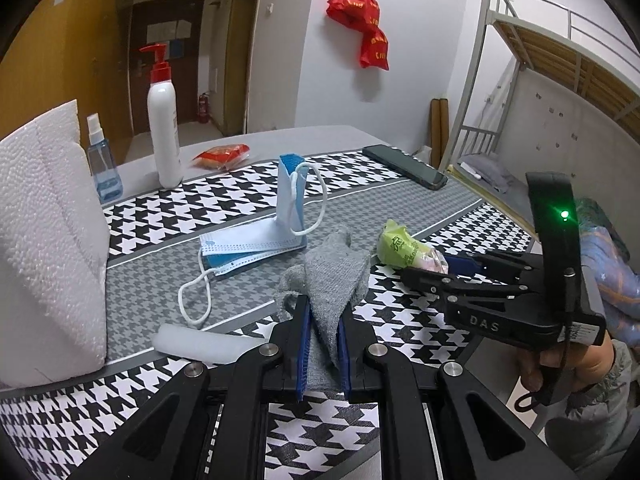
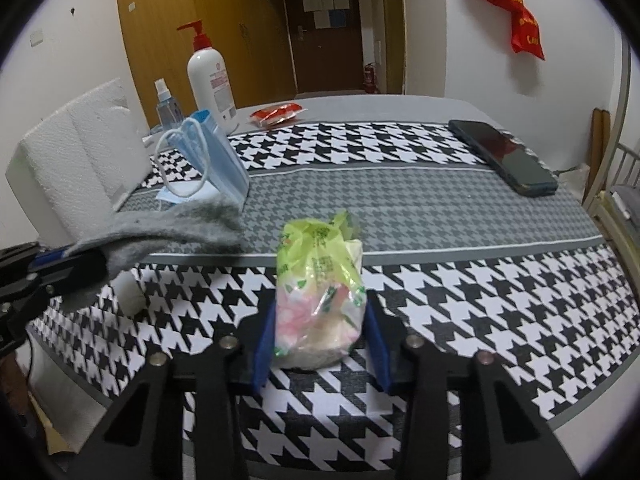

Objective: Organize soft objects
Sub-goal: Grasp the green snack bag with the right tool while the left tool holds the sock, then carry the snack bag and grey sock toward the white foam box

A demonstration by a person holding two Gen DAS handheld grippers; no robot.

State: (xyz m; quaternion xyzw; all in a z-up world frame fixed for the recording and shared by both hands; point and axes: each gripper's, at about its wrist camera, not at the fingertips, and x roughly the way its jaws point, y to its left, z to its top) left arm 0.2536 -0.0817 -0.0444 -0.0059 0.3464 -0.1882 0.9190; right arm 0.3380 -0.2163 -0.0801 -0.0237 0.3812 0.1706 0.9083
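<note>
My left gripper (image 1: 323,312) is shut on a grey knitted cloth (image 1: 332,272), held just above the houndstooth table cover; the cloth also shows in the right wrist view (image 2: 168,224). My right gripper (image 2: 320,312) is shut on a green and pink plastic-wrapped soft packet (image 2: 318,292), which also shows at the right of the cloth in the left wrist view (image 1: 404,248). Blue face masks (image 1: 256,244) lie beyond the cloth, one standing upright (image 1: 294,196). A small white foam piece (image 1: 200,344) lies near my left fingers.
A white foam block (image 1: 48,240) stands at the left. A pump bottle (image 1: 162,128), a blue spray bottle (image 1: 102,164) and a red packet (image 1: 222,156) stand at the back. A dark phone (image 2: 504,156) lies at the far right. A bunk bed (image 1: 560,80) is beyond the table's right edge.
</note>
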